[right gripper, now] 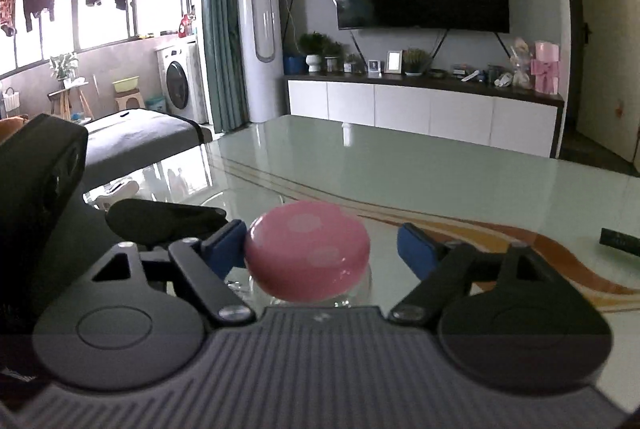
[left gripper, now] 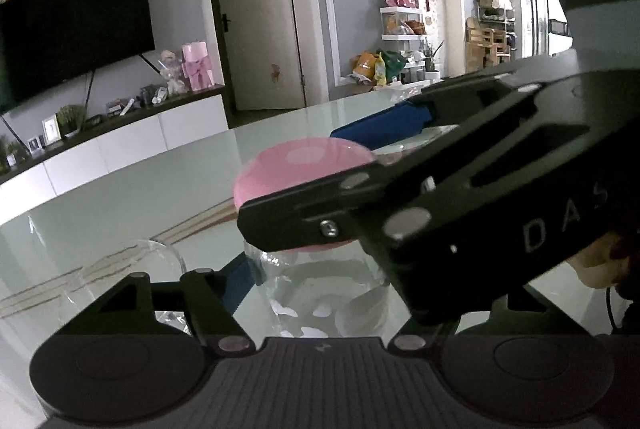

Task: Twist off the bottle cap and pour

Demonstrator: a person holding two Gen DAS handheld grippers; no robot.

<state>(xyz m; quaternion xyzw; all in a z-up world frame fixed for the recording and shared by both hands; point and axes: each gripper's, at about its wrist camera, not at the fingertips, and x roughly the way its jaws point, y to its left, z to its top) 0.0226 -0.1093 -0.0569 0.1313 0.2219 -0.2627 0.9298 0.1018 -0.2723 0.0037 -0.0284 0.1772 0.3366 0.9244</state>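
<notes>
Glossy glass table (right gripper: 440,169) bears domed pink cap (right gripper: 307,255).

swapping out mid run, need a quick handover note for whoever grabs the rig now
Left gripper: around the clear bottle standing on the table; one finger touches it, the other is hidden, so the grip is unclear.
Right gripper: open around the pink cap; one finger touches it, the other is clear of it.
Done: both grippers in place, cap on.
Left: clamp the cap, unscrew, pour.
</notes>
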